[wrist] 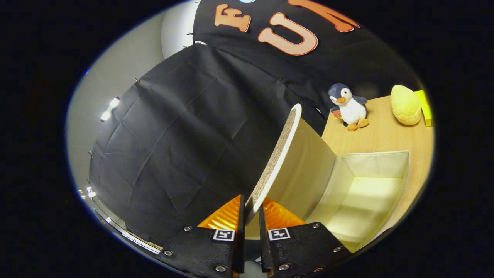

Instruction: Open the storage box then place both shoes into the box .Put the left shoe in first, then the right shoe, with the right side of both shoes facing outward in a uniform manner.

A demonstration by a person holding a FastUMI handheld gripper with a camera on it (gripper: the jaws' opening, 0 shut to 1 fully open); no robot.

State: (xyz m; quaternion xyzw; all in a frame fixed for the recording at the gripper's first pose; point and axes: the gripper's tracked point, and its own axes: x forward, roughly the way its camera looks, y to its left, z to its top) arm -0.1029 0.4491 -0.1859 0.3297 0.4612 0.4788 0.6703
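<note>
My gripper point(251, 210) is shut on the lid point(276, 158) of the storage box, one finger on each face of its edge. The lid stands raised, seen almost edge-on, with a woven outer face and a plain cream inner face. Beyond the fingers and to their right the cream fabric box point(370, 193) lies open, its inside bare and brightly lit. The box rests on a light wooden table point(386, 135).
A plush penguin point(349, 107) stands on the table behind the box. Next to it lies a yellow bumpy object point(405, 105) with a yellow-green item point(425, 108) at its far side. Black cloth wall point(185, 135) hangs to the left of the lid.
</note>
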